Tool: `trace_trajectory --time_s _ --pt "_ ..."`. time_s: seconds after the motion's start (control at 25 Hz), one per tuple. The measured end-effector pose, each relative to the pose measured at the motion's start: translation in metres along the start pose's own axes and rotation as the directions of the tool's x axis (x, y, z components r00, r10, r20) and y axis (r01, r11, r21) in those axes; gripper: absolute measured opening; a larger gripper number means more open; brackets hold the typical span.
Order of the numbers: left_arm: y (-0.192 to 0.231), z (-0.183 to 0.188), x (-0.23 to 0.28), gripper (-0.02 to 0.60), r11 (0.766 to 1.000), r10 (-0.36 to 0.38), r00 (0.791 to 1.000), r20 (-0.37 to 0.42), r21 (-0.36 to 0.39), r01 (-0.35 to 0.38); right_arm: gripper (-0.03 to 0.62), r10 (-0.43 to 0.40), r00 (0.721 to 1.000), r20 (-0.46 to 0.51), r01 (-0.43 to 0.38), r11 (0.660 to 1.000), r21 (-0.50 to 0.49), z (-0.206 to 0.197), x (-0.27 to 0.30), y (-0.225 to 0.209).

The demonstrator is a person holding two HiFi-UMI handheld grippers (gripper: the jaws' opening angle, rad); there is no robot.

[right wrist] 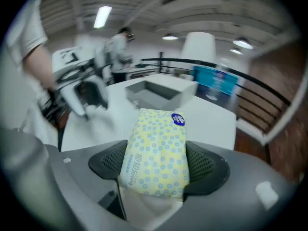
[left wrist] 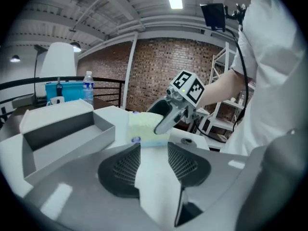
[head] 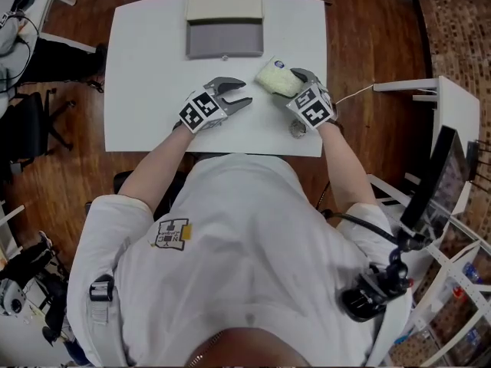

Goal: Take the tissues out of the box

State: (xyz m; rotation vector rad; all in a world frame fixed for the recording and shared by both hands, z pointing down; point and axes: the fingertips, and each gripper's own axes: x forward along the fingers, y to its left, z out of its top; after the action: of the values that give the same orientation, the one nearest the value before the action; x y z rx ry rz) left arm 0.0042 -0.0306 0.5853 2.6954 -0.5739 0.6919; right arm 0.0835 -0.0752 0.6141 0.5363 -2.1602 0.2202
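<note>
A yellow dotted tissue pack (head: 275, 80) sits between the jaws of my right gripper (head: 286, 86), just above the white table (head: 153, 67) and right of its middle. In the right gripper view both pads press the sides of the pack (right wrist: 156, 153). The grey box (head: 225, 39) stands open at the table's far edge with its pale lid (head: 225, 2) folded back, and it looks empty. My left gripper (head: 242, 93) rests left of the pack, open, with only bare table between its jaws. From the left gripper view the pack (left wrist: 144, 129) lies straight ahead, with the right gripper (left wrist: 168, 117) on it.
A small round grey object (head: 297, 129) lies on the table by my right wrist. A thin cable (head: 354, 93) runs off the right edge. A white shelf (head: 449, 106) stands to the right and a black chair (head: 31, 121) to the left.
</note>
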Motion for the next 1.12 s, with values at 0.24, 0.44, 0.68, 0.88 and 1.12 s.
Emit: trace_trajectory --time_s 0.24,0.44,0.68,0.88,1.12 --pt "0.017 0.01 0.015 0.178 0.995 0.066 0.998 0.014 -0.078 -0.065 0.377 -0.366 0.925 -0.099 0.363 0.78 0.51 0.0 -0.001 -0.071" --pt "0.02 0.015 0.028 0.178 0.994 0.056 0.998 0.007 -0.089 -0.055 0.409 -0.409 0.91 -0.074 0.385 0.763 0.519 0.006 -0.002 -0.077" --pt "0.016 0.012 0.019 0.178 0.994 0.034 0.999 0.028 -0.108 -0.03 0.416 -0.46 0.885 0.072 0.343 0.749 0.566 0.004 -0.032 -0.074" --pt "-0.005 0.006 0.008 0.178 0.993 0.007 0.999 0.051 -0.119 -0.001 0.428 -0.476 0.856 0.201 0.293 0.768 0.57 0.002 -0.071 -0.04" --pt "-0.051 -0.024 -0.013 0.169 0.988 -0.062 0.997 0.052 -0.138 0.069 0.223 -0.176 0.922 0.346 0.001 0.892 0.451 -0.007 -0.046 0.094"
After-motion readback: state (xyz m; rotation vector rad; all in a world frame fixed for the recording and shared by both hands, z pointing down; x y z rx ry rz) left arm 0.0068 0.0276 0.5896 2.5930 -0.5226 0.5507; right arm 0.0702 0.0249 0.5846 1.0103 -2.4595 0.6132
